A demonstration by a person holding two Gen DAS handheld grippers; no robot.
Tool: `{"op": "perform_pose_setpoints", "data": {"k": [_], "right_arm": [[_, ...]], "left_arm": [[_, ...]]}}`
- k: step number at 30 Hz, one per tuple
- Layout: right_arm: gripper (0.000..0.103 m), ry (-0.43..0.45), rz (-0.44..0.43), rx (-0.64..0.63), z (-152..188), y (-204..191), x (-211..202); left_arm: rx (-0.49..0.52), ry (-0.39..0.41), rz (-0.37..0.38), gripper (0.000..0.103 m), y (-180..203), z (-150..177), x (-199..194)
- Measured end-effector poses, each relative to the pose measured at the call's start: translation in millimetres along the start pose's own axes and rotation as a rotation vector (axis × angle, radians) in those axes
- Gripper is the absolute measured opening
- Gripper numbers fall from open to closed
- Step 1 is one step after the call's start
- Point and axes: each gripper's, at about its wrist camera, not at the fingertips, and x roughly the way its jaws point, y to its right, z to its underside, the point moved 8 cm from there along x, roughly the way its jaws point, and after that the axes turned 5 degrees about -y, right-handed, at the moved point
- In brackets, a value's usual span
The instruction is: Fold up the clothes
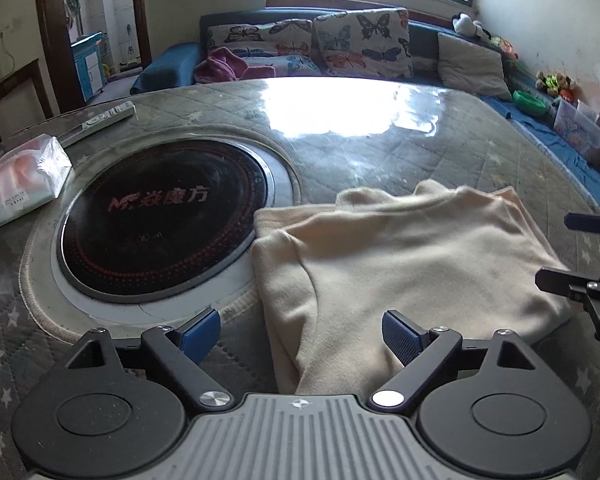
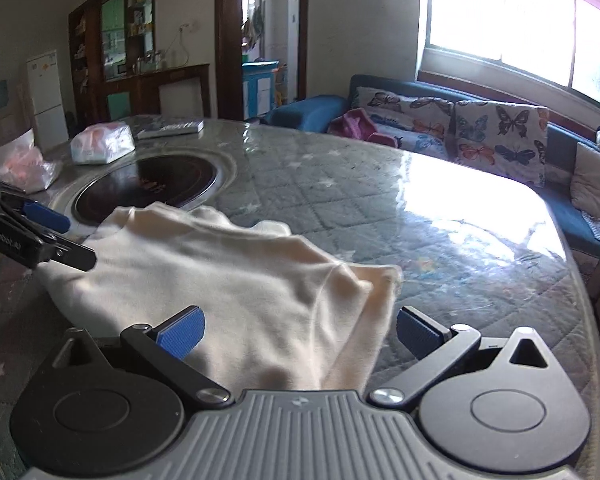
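Left wrist view shows us both grippers, left gripper (image 1: 300,338) and right gripper (image 2: 300,334), spread wide over the folded cream garment (image 1: 404,264) on the table (image 1: 380,152).

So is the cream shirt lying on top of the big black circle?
No, the cream shirt lies on the quilted table just beside the black circle, with only its edge reaching the pale ring around it.

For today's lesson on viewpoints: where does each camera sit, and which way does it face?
Left wrist: sits on the left tongs, open, facing the cream garment, round cooktop and sofa; the right tongs show at its right edge.
Right wrist: sits on the right tongs, open, over the garment's right side, facing the window; the left tongs show at left.
Shared: garment, cooktop, sofa, tissue pack.
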Motion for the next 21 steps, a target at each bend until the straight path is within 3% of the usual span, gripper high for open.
{"op": "perform_pose_setpoints", "data": {"k": [5,12,21], "right_arm": [[0.103,-0.047,0.027,-0.092,12.4,-11.6,7.5],[0.103,-0.007,0.041,-0.046,-1.7,-6.1,1.4],[0.103,-0.039,0.007,-0.12,10.4,-29.5,10.1]], "left_arm": [[0.033,0.002,-0.02,0.09,0.1,3.6,0.4],[0.089,0.07,0.005,0.089,21.1,-8.2,-13.5],[0.229,0.056,0.038,0.086,59.6,4.0,-2.4]]}}
